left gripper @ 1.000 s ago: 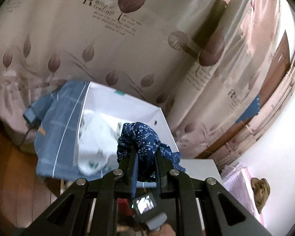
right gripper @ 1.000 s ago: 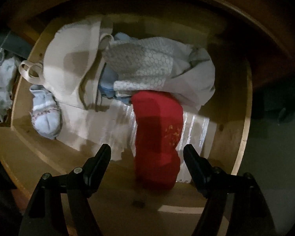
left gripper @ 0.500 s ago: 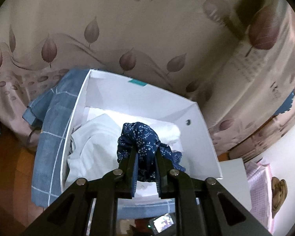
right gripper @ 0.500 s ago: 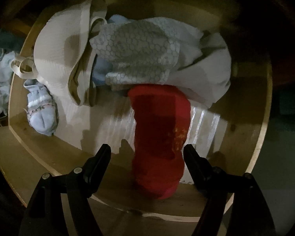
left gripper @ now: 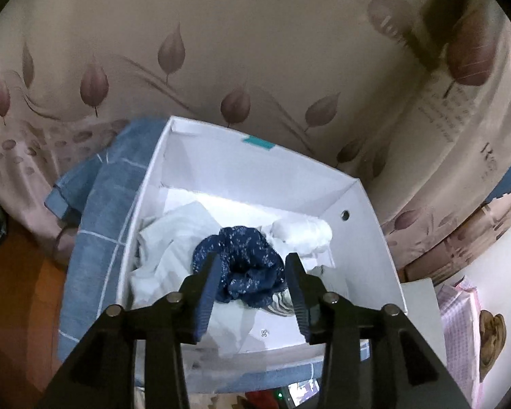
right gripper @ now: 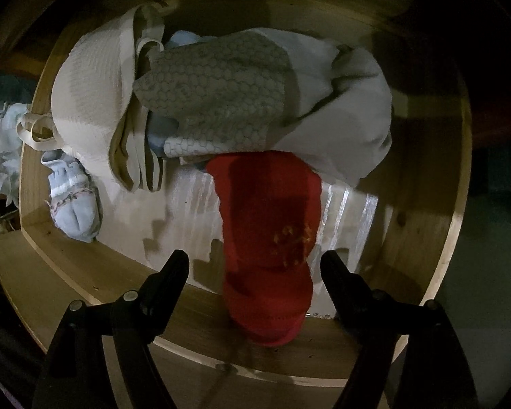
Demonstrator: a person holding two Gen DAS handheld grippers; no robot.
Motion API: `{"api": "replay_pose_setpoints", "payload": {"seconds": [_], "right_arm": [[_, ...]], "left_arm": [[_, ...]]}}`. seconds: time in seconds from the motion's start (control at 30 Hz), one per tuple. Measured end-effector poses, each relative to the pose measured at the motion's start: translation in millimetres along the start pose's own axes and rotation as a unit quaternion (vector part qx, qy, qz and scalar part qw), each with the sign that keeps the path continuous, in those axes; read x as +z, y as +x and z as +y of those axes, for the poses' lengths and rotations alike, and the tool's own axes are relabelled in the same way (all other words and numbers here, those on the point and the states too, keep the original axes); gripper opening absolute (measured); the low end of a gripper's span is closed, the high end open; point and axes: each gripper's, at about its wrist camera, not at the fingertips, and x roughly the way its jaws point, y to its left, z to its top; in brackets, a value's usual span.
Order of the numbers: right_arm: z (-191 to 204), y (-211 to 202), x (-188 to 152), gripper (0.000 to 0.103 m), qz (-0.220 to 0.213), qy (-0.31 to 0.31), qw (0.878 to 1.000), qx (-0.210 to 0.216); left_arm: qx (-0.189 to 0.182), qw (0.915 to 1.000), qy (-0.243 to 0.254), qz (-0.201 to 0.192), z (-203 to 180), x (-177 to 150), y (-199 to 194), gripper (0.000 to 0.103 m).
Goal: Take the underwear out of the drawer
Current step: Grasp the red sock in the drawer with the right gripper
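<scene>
In the left wrist view my left gripper [left gripper: 252,266] is open above a white box [left gripper: 368,204]. A crumpled dark blue patterned underwear [left gripper: 242,259] lies between the fingers on white clothes in the box, free of the pads. In the right wrist view my right gripper [right gripper: 255,266] is open and empty over a wooden drawer [right gripper: 456,184]. A red garment [right gripper: 269,225] lies between its fingers and hangs over the drawer's front edge. Behind it lie a white honeycomb-patterned garment [right gripper: 221,92], a beige ribbed garment [right gripper: 95,92] and pale blue socks [right gripper: 71,201].
The white box sits on a blue checked cloth [left gripper: 98,225] in front of a leaf-print curtain [left gripper: 255,51]. A white crumpled bundle [left gripper: 303,231] lies at the box's right. A pink checked cloth [left gripper: 460,323] lies at the far right.
My left gripper has opened and let go of the blue underwear, which now rests in the white box. My right gripper has moved closer over the red garment, still open.
</scene>
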Motion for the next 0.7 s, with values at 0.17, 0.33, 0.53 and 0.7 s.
{"api": "replay_pose_setpoints", "payload": {"seconds": [0.17,0.33,0.53,0.7], "right_arm": [[9,-6,-10,0.08,-0.002,-0.008,1.0,-0.012],[15,-6,-7,0.079,0.001,-0.02,1.0,-0.017],[24,-1,1,0.078,0.023,-0.046,0.998,-0.035],[26,7,10,0.076,0.042,-0.057,0.996,-0.06]], "left_arm": [[-0.002,0.9969,0.01,-0.078,20,-32,-52,0.047],[0.019,0.9956,0.013,-0.09,57,-76,-82,0.054],[0.023,0.996,-0.026,-0.082,108,-119,-94,0.054],[0.027,0.9961,-0.033,-0.077,122,-139,-86,0.054]]}}
